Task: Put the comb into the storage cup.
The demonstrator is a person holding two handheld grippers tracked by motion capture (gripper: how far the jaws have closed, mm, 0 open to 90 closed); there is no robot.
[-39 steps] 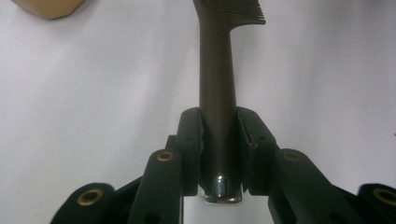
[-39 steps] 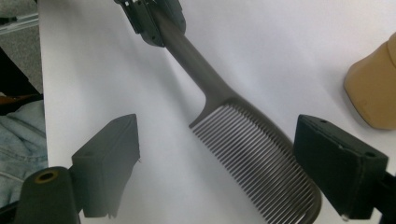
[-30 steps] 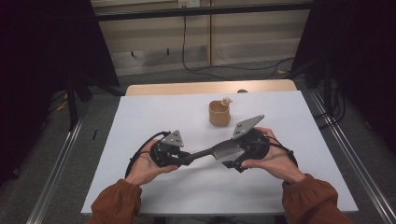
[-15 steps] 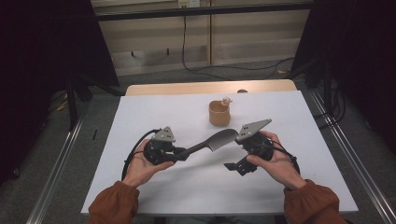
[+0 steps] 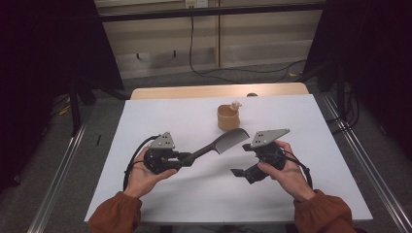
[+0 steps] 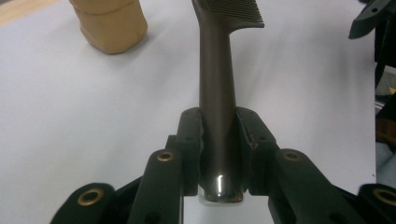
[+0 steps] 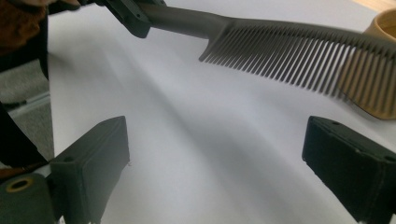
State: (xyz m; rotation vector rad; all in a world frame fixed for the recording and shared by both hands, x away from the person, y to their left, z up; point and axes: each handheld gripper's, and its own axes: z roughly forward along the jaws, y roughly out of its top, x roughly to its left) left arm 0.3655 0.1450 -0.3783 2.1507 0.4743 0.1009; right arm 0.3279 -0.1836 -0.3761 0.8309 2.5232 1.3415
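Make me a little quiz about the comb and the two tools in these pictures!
1. True or false: the left tool is shut on the comb's handle.
2. Which way does the comb's toothed end point in the high view? A) toward the tan cup B) off the table's left edge C) toward the person's sleeve
3. Fill the gap: the right tool's jaws stand ____, with nothing between them.

Key: 1 true; 2 A; 3 open.
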